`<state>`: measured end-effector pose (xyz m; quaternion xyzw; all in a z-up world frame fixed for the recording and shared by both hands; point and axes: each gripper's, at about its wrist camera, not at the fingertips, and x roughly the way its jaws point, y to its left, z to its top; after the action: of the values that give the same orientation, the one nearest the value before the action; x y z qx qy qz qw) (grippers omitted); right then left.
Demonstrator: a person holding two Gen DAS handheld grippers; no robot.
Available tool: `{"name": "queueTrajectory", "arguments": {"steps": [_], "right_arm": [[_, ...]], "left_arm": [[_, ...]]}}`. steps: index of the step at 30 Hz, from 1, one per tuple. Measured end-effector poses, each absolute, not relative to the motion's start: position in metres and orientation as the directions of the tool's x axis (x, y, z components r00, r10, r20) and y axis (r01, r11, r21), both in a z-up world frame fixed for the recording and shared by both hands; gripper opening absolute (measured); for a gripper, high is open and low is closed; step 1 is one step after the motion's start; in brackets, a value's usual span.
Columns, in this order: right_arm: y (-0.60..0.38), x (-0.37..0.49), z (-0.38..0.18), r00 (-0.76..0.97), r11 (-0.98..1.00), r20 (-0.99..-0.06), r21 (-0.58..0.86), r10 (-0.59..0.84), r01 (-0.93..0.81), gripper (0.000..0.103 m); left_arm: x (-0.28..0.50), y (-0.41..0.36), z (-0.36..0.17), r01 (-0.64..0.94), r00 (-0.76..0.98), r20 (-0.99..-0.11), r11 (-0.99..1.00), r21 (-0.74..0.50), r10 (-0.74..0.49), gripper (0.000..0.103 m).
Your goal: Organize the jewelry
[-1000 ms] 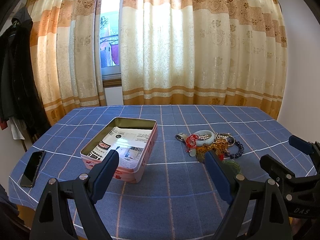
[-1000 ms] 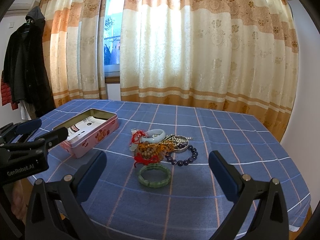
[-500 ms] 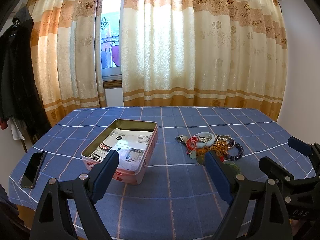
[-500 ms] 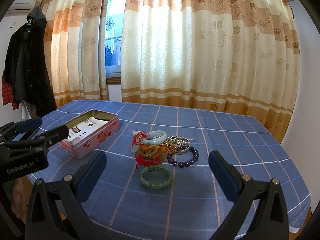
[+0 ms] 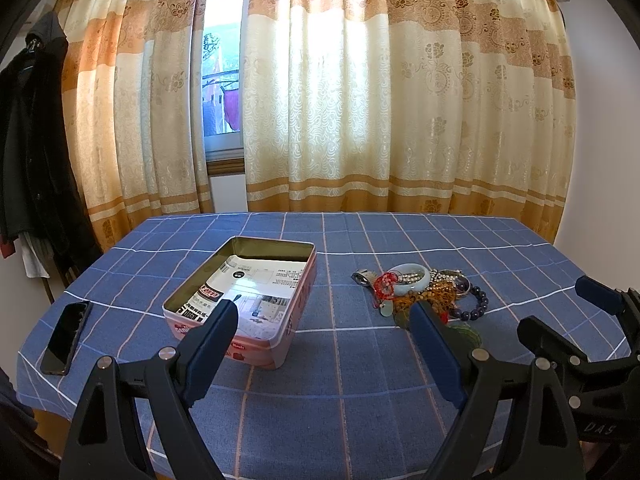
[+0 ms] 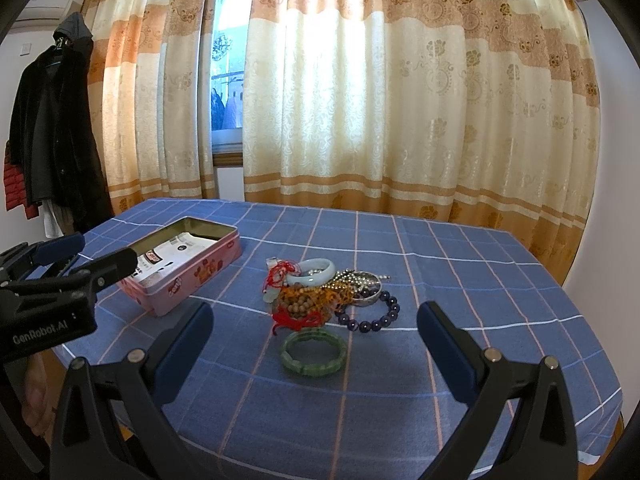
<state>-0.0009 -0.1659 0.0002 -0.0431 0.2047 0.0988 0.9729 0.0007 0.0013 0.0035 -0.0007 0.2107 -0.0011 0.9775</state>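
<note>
Both claws, left claw (image 5: 324, 338) and right claw (image 6: 314, 330), are hovering spread, gripping nothing. Jewelry pile (image 6: 326, 290) is lying on table (image 6: 460, 280), right of open tin (image 6: 188, 264). Green bangle (image 6: 314, 352) is sitting nearest: pinching 1 rim edge looks best.

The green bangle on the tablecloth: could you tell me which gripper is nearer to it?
Right. The right gripper faces the green bangle; the left gripper sits farther left, facing the tin.

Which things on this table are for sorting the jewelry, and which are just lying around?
For the job:
pink tin
green bangle
pale jade bangle
dark bead bracelet
wooden bead string

Lying about:
phone
coats
</note>
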Motion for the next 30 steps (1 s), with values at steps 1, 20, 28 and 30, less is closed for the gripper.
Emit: {"name": "queueTrajectory", "arguments": {"steps": [1,20,28,30], "right_arm": [[-0.166,-0.001,0.000,0.897,0.977,-0.407,-0.043,0.175,-0.210,0.103],[-0.165,-0.002,-0.004,0.893,0.976,-0.413,-0.040,0.178,-0.213,0.103],[-0.167,0.002,-0.013,0.883,0.976,-0.432,-0.029,0.183,-0.217,0.103],[-0.169,0.007,-0.020,0.875,0.976,-0.449,-0.027,0.179,-0.214,0.103]], "left_arm": [[0.001,0.001,0.003,0.003,0.912,-0.411,1.000,-0.003,-0.004,0.088],[0.000,0.004,0.001,0.004,0.910,-0.416,1.000,-0.006,-0.006,0.088],[0.005,0.008,-0.008,-0.012,0.898,-0.439,1.000,-0.017,0.004,0.088],[0.011,0.008,-0.014,-0.019,0.888,-0.459,1.000,-0.019,0.008,0.087]]}}
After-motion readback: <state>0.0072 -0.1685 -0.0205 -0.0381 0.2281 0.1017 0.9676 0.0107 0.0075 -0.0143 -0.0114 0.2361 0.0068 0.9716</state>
